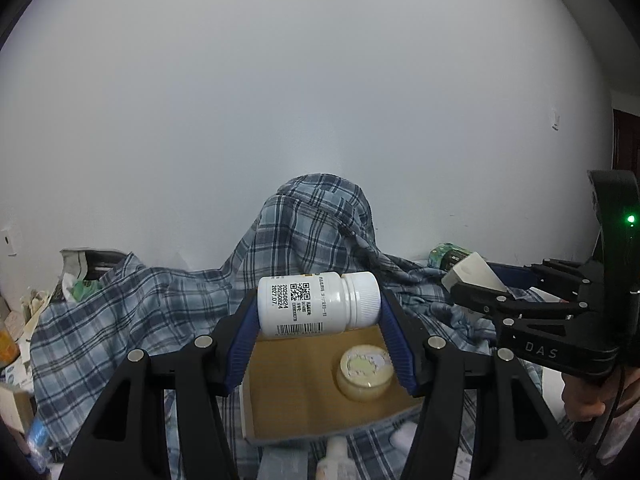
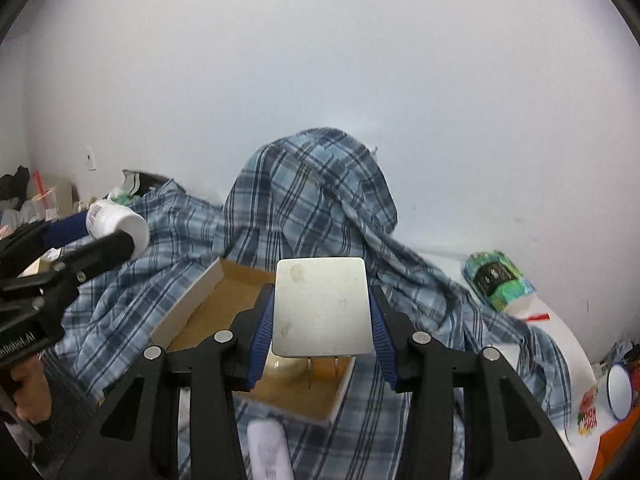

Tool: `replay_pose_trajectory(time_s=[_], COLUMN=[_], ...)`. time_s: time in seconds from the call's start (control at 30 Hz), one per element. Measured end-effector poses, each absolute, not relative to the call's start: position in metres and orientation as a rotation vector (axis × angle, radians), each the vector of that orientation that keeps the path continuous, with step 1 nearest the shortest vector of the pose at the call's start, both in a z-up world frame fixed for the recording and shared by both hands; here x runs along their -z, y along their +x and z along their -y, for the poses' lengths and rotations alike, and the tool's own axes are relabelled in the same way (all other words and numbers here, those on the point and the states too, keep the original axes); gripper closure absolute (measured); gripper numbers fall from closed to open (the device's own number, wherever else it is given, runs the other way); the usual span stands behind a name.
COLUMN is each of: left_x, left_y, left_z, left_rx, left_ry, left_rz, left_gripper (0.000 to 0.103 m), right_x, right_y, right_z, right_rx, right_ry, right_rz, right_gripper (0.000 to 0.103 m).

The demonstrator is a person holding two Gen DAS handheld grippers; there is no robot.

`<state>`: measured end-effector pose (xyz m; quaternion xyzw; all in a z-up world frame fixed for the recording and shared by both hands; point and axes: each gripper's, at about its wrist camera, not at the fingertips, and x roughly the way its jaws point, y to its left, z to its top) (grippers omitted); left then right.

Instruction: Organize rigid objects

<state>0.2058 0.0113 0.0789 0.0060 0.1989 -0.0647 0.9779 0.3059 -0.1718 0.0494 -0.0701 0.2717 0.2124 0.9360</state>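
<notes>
Left wrist view shows you a big white wall (image 1: 300,92) at the far side. Below it lies a blue checked shirt (image 1: 132,304), bunched up high in the middle and spread out to both sides. On the shirt sits a flat brown cardboard box (image 1: 296,396) with low walls. Your left gripper (image 1: 320,312) holds a white pill bottle (image 1: 316,304) lying on its side. The blue pads (image 1: 244,340) press on its two ends, the bottom at the left and the cap at the right. You hold the bottle up over the far edge of the box. Inside the box, near its right side, stands a small round jar (image 1: 364,372) with a pale lid. At the far right you can see your other gripper from the side.

In the right wrist view, your right gripper (image 2: 320,312) squeezes a white plug block (image 2: 320,304) between its blue pads. Two metal prongs (image 2: 322,368) poke out of its near end. You hold it up over the near right part of the box, just above the jar. Close to you, on the shirt, lies a small white bottle (image 2: 268,452); it looks blurry. Far right, against the wall, lies a green and black packet (image 2: 498,278). A white mug (image 2: 618,392) with a blue rim sits at the right edge.
</notes>
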Motion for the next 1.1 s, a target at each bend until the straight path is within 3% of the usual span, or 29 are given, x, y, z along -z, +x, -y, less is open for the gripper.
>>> replay_pose_trajectory(time_s=[0.47,0.87,0.93,0.97,1.0,1.1], left_x=[-0.055,-0.031,-0.028,-0.027,-0.026,-0.025], left_y=[0.284,0.306,0.308,0.309,0.31,0.31], left_z=[-0.02,-0.026,-0.028,-0.029,-0.03,-0.034], left_rx=[0.108,0.088,0.081,0.077,0.074,0.062], left_ry=[0.02,0.02,0.016,0.017,0.015,-0.001], left_rz=[-0.51,-0.555,-0.562,-0.565,-0.57,-0.573], left_gripper=[0.042,0.042,0.036,0.021,0.018,0.018], right_x=[0.0,0.045,0.051,0.053,0.053,0.048], right_y=[0.379,0.401,0.403,0.404,0.404,0.404], right_z=[0.144,0.133,0.131,0.131,0.131,0.137], right_rx=[-0.471,-0.503,-0.515,-0.509,-0.506,-0.511], right_ry=[-0.138,-0.125,-0.124,-0.125,-0.122,-0.099], right_rz=[-0.707,-0.823,-0.84,-0.841,-0.841,-0.846], right_gripper=[0.059,0.058,0.057,0.052,0.051,0.05])
